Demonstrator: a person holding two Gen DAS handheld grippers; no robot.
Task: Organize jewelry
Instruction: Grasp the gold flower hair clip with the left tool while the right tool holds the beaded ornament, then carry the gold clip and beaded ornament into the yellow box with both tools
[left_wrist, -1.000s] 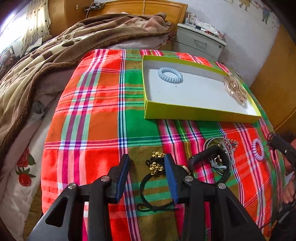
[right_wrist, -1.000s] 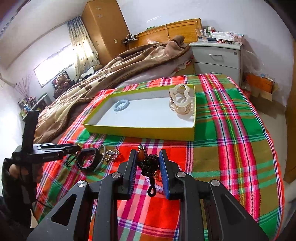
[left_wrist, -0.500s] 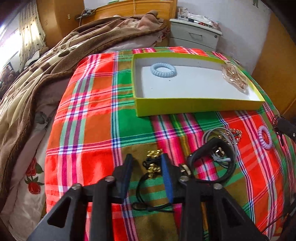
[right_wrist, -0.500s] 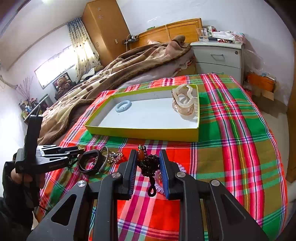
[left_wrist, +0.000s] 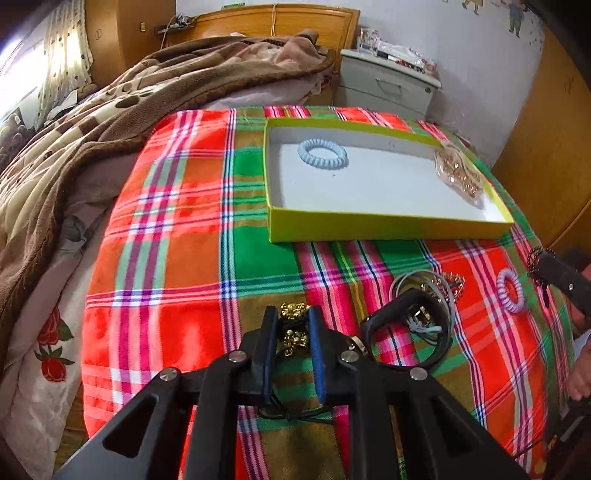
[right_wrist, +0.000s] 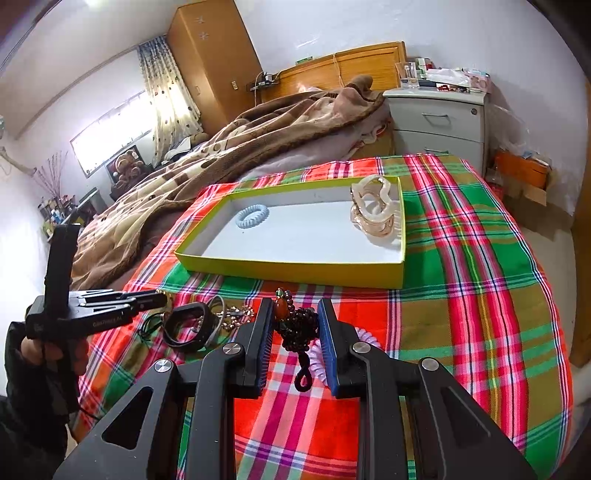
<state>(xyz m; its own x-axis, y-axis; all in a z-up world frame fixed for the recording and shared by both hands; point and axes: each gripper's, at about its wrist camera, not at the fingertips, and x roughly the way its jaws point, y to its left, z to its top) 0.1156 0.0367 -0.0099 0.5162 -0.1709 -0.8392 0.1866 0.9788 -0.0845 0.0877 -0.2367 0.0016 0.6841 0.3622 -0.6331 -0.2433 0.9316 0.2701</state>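
Left gripper fingers just closing around gold-bell cord on plaid bedspread, right gripper fingers clamping dark bead bracelet, beyond, yellow box holding blue coil hair tie and clear claw clip.

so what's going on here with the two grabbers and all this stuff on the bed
A person is sorting jewelry into the yellow-green box, which already holds a blue coil hair tie and a clear hair claw. The left gripper has just been closing on a black cord with gold bells. The right gripper holds a dark beaded bracelet.
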